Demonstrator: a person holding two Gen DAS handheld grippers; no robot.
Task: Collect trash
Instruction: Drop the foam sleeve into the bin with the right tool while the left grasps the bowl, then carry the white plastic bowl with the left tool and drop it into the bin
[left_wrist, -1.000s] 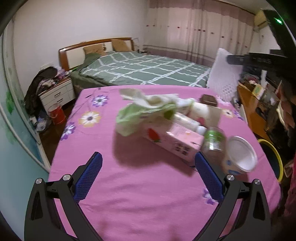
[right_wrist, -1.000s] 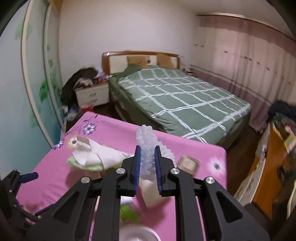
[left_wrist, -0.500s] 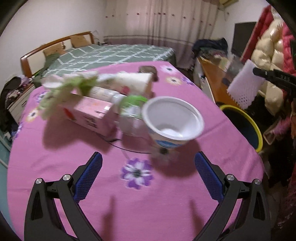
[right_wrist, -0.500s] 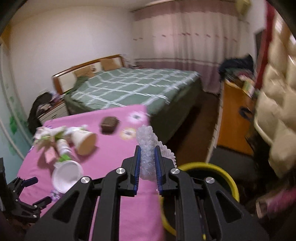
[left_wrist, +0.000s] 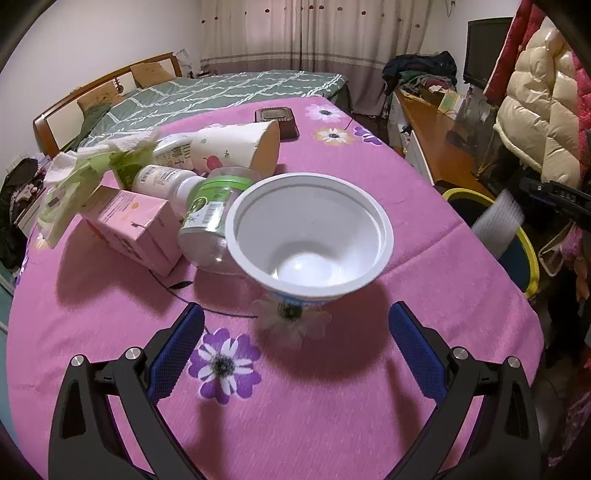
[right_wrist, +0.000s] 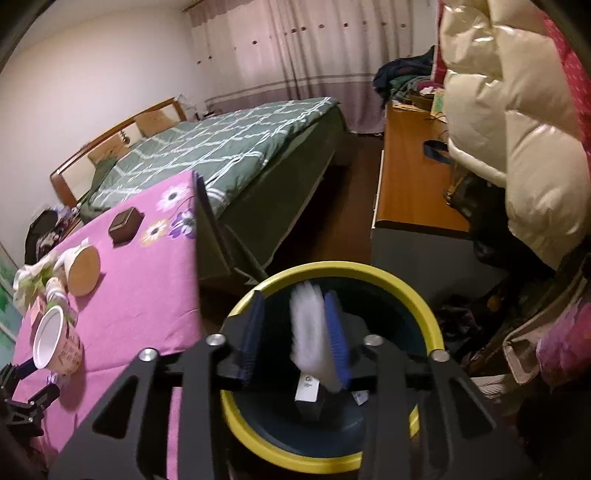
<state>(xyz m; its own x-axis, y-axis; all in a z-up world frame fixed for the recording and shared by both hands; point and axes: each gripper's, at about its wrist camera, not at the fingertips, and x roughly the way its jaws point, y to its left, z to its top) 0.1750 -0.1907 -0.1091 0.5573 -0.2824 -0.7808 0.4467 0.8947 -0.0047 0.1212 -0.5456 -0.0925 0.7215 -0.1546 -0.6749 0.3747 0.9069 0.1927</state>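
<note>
My right gripper (right_wrist: 295, 339) is open above the yellow-rimmed bin (right_wrist: 424, 314). A white foam net sleeve (right_wrist: 314, 339), blurred, lies against its right finger between the parted jaws, over the bin's mouth. In the left wrist view the sleeve (left_wrist: 496, 221) shows over the bin (left_wrist: 526, 240). My left gripper (left_wrist: 295, 339) is open and empty over the pink table, just short of a white plastic cup (left_wrist: 310, 236). Behind the cup lie a clear bottle with a green label (left_wrist: 210, 218), a pink carton (left_wrist: 133, 225), a paper cup (left_wrist: 236, 147) and crumpled tissue (left_wrist: 81, 173).
The pink flowered tablecloth (left_wrist: 295, 406) covers the table; its right edge is beside the bin. A dark small box (left_wrist: 275, 118) sits at the far side. A bed (right_wrist: 221, 147), a wooden desk (right_wrist: 410, 177) and a cream puffer jacket (right_wrist: 517, 110) surround the spot.
My right gripper swung from over the table to above the bin and opened, loosening the foam sleeve. My left gripper moved closer to the white cup.
</note>
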